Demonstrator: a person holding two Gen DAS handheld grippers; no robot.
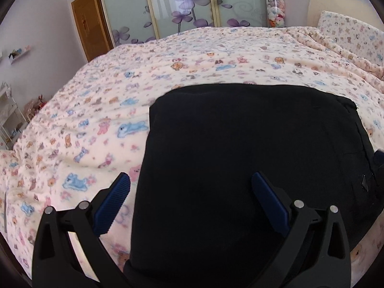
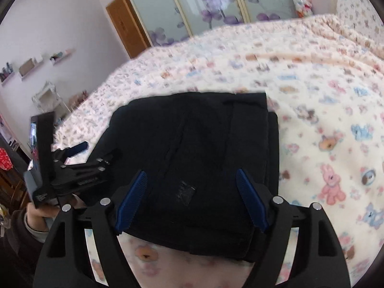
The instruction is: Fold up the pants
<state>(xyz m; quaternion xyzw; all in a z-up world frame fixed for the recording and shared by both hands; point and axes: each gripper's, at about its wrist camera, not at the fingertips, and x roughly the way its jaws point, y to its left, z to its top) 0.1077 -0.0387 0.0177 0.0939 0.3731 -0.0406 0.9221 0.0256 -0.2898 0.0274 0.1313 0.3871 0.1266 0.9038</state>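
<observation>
Pants: the black pants [image 1: 240, 156] [image 2: 192, 148] lie folded into a compact, thick, roughly rectangular bundle on the bed cover [image 1: 120, 100] [image 2: 324, 124], close to the near edge of the bed.
Long axis: in the right wrist view the bundle runs a little longer from near to far than from side to side; seams and fold lines run the same way, toward the wardrobe doors [image 1: 182, 2].
Far edge: fairly straight, with a squared far-right corner in the right wrist view.
Right side: layered edges show as a step, the upper layer set slightly in from the one below.
Near edge: thick and rounded, lying on the cover between the right gripper's fingers.
Left gripper: left gripper [image 1: 190, 180] [image 2: 96, 151] spread wide, holding nothing; its left finger is over bare cover, its right finger over the black cloth. Whether either touches, I cannot tell.
Right gripper: right gripper [image 2: 192, 177] also spread wide, nothing pinched, both fingers above the near part of the bundle.
Open room: broad patterned cover to the left, right and beyond the bundle; pillow [image 1: 348, 31] at the far right.
Background: a clear tube of plush toys [image 1: 275, 4] beside the doors.
</observation>
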